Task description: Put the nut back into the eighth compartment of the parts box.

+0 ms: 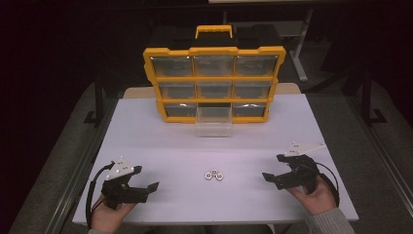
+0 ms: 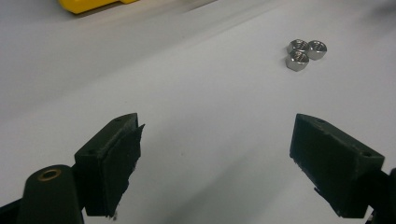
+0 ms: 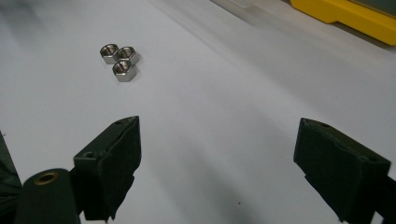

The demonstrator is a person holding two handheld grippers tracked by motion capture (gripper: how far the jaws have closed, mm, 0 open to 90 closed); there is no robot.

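So the white table [image 1: 160, 141] had loads of free room. The whole middle strip was bare apart from 3 steel hex nuts [image 1: 214, 175] bunched together near the front edge, all 3 touching each other. From that cluster, the left gripper [image 1: 146, 187] sat out at about 9 o'clock and the right gripper [image 1: 271, 178] at about 3 o'clock, both well apart from the nuts, with open tabletop between. Each was held in a hand close to the front edge, so not much margin behind them. The side edges of the table were close outside each gripper too.

Tongs: the left gripper view had its 2 black jaws spread wide with nothing between them, just white surface, and the nuts [image 2: 305, 52] lay up at about 1 o'clock. Same story in the right gripper view, jaws wide apart and empty, nuts [image 3: 119, 60] up at about 11 o'clock.

I couldn't make out any brand, label or writing anywhere, too small and dim to read.

Containers: a yellow parts organizer [image 1: 214, 83] stood upright at 12 o'clock from the nuts, at the far end of the table, black case behind it and a yellow handle on top. It had 9 clear bins in a 3 by 3 grid. The bottom middle clear drawer [image 1: 213, 122] stuck out toward the nuts and rested on the table. Whether the bins had anything in them, I couldn't tell.
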